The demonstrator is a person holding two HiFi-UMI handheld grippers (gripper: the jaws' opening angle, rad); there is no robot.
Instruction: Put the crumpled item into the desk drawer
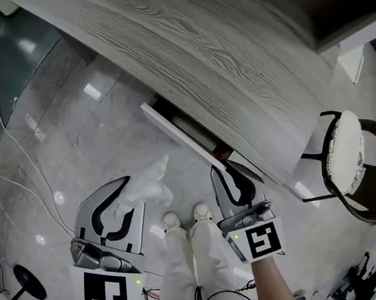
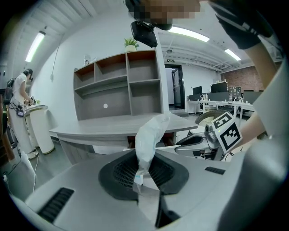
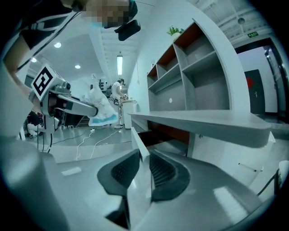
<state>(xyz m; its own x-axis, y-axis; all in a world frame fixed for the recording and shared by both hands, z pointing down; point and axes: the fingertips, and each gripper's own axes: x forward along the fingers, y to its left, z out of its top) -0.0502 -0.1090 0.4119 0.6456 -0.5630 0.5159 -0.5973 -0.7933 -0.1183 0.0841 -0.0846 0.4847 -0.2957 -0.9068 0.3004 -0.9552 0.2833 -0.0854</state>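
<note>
The crumpled item (image 1: 148, 186) is a white, wrinkled plastic wrapper. My left gripper (image 1: 126, 192) is shut on it above the floor, left of the drawer. In the left gripper view the crumpled item (image 2: 151, 135) stands up from between the pads of the left gripper (image 2: 143, 173). The desk drawer is pulled partly out from under the grey wood desktop (image 1: 217, 58). Its white drawer front (image 1: 175, 135) runs diagonally. My right gripper (image 1: 223, 170) is shut on the near end of that panel. In the right gripper view the drawer front (image 3: 137, 135) sits edge-on between the pads of the right gripper (image 3: 143, 169).
A chair (image 1: 349, 158) with a round white seat stands right of the drawer. Thin cables (image 1: 6, 137) trail over the glossy floor at left, near a black stand base (image 1: 26, 283). The person's shoes (image 1: 183, 217) are between the grippers. A shelf unit (image 2: 122, 85) stands behind the desk.
</note>
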